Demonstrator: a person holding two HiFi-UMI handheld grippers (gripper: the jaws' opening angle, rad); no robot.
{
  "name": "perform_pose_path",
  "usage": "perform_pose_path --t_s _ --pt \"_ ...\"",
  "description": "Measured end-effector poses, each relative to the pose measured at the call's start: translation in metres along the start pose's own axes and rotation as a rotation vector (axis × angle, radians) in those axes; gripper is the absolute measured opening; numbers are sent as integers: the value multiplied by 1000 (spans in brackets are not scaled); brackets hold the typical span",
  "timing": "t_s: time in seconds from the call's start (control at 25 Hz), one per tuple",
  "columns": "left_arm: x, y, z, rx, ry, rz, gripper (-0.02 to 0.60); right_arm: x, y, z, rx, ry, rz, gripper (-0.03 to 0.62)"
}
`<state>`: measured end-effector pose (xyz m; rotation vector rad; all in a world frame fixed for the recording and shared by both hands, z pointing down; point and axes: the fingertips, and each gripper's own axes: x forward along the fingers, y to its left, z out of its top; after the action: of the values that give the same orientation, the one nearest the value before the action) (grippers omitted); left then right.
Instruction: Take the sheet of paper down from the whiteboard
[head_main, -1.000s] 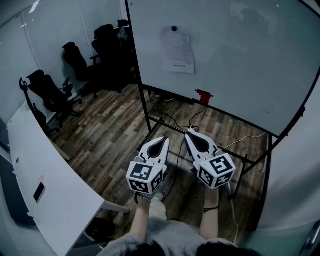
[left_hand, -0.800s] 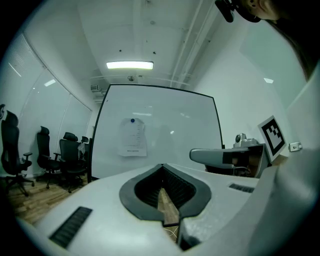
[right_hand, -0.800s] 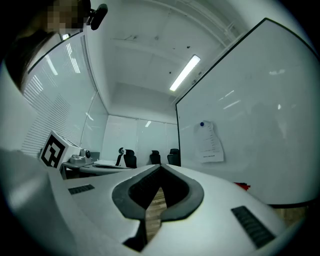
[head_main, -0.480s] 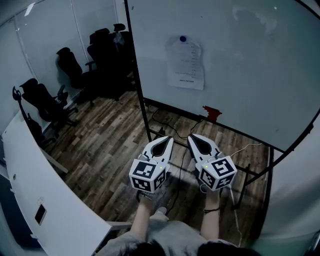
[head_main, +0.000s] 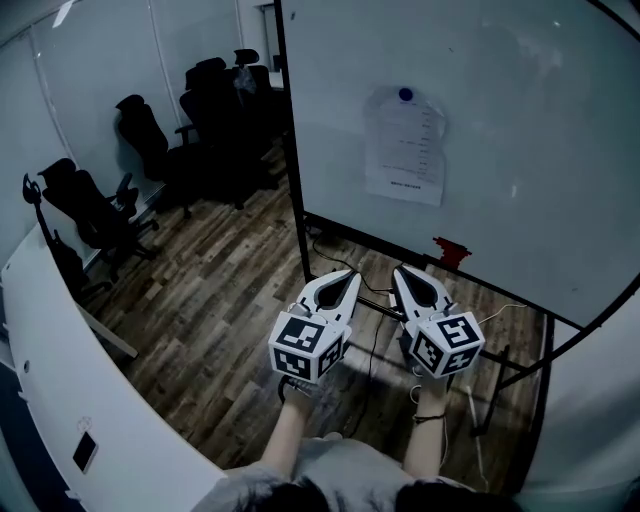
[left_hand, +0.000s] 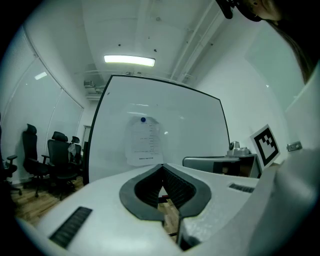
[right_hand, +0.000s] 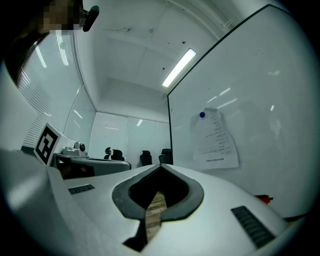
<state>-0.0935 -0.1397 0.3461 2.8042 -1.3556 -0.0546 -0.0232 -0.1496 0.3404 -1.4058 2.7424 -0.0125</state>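
The left tongs (head_main: 347, 278) and right tongs (head_main: 404, 274) are pressed together, empty, well short of the sheet of paper (head_main: 405, 148) under a blue magnet (head_main: 405, 95) on the whiteboard (head_main: 520, 170). The sheet is likely light, limp and tearable, so a free lower corner looks best to pinch.

White plastic left gripper (head_main: 350, 274) and white plastic right gripper (head_main: 402, 271), each carrying a cube of black-and-white square markers, with dark grey lining inside the jaws. There's the big pale whiteboard (head_main: 530, 110), edged in a thin black frame. On it is a white sheet of paper (head_main: 405, 150) with faint dark print lines, and a round blue magnet (head_main: 405, 95) at its top. A small red object (head_main: 451, 250) sits low on the board. The wood-plank floor (head_main: 220, 290) is streaky brown, and the padded office chairs (head_main: 150, 135) are all black.
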Motion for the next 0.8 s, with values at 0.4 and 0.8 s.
perform_pose_path --t_s 0.4,0.8 --pt "30 47 -12 -49 0 27 5 36 -37 -4 -48 28 -50 0" --pt "109 18 -8 -53 -6 7 5 42 -102 13 -82 26 -11 0"
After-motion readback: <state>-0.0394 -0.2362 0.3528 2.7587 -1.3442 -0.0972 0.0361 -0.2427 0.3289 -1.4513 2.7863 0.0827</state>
